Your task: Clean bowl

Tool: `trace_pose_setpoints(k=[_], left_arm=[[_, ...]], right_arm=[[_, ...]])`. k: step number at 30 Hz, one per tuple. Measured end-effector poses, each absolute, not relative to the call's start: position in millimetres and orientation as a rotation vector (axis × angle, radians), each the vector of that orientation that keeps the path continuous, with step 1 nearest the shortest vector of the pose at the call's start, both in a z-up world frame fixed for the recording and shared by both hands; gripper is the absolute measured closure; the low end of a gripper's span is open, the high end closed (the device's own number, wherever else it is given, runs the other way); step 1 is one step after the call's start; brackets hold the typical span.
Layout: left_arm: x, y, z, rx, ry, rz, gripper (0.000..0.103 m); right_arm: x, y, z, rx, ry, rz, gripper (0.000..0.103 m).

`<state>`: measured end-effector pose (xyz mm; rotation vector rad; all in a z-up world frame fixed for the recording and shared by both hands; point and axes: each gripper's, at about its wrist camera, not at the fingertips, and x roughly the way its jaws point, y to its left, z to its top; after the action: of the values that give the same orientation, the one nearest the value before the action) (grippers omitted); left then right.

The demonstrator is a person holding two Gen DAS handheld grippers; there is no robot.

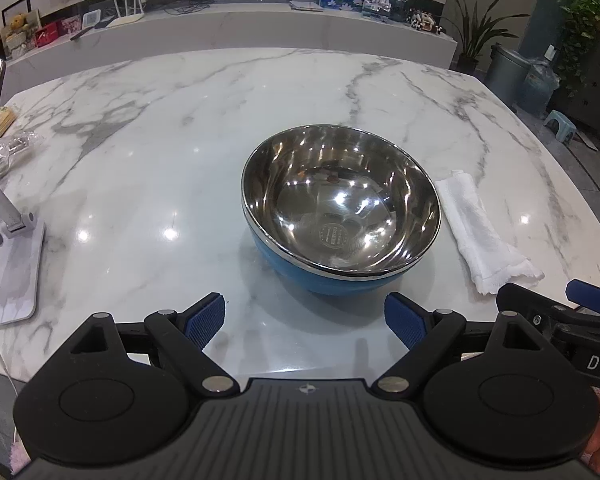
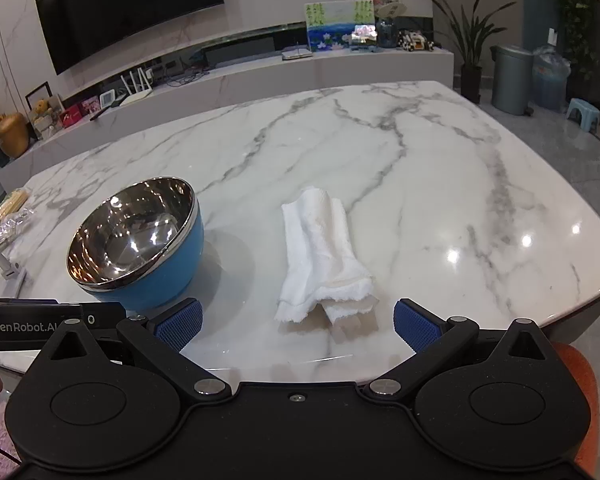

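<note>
Bowl (image 1: 340, 212), blue outside and shiny inside, upright on the marble table (image 1: 180, 120), mouth up, just ahead of the left gripper (image 1: 305, 320), spread wide, holding nothing. White cloth (image 1: 480, 232) just right of the bowl, long way running near to far.

Right wrist view: right gripper (image 2: 298, 326) spread wide too, empty, cloth's near end just ahead between its blue pads (image 2: 414, 326). Bowl to the left.
</note>
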<state>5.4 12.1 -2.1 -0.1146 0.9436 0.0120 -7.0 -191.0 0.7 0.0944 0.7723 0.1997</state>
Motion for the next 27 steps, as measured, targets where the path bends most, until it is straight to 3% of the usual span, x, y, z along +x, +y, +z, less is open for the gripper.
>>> trace_pose_setpoints(k=[27], left_arm=[[4.6,10.9,-4.3,-0.104,0.961,0.025,0.016]], right_arm=[[-9.2,-189.6,-0.7,0.089,0.791,0.208,0.001]])
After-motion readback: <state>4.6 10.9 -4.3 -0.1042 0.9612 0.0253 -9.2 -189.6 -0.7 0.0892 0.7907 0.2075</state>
